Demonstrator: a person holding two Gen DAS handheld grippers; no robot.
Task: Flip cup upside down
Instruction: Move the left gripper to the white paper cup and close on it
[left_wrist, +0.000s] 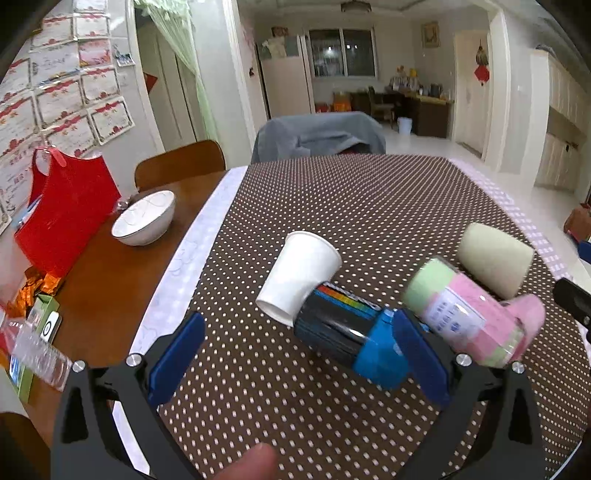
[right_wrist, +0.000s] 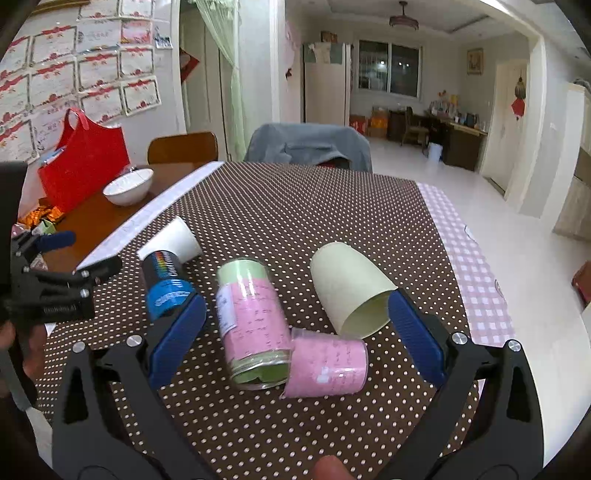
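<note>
Several cups lie on their sides on the brown dotted tablecloth (left_wrist: 332, 199). A white paper cup (left_wrist: 301, 275) lies at the left, also in the right wrist view (right_wrist: 173, 242). A black and blue cup (left_wrist: 351, 338) lies next to it (right_wrist: 166, 282). A green and pink cup (right_wrist: 251, 321), a pink cup (right_wrist: 327, 367) and a cream cup (right_wrist: 351, 290) lie further right. My left gripper (left_wrist: 301, 363) is open above the cloth near the black and blue cup. My right gripper (right_wrist: 297, 341) is open with the green and pink cup and the pink cup between its fingers.
A white bowl (left_wrist: 144, 218) and a red bag (left_wrist: 62, 214) stand on the bare wooden table at the left. A chair with a grey cover (left_wrist: 319, 134) stands at the far edge. Packets lie at the left edge (left_wrist: 33, 332).
</note>
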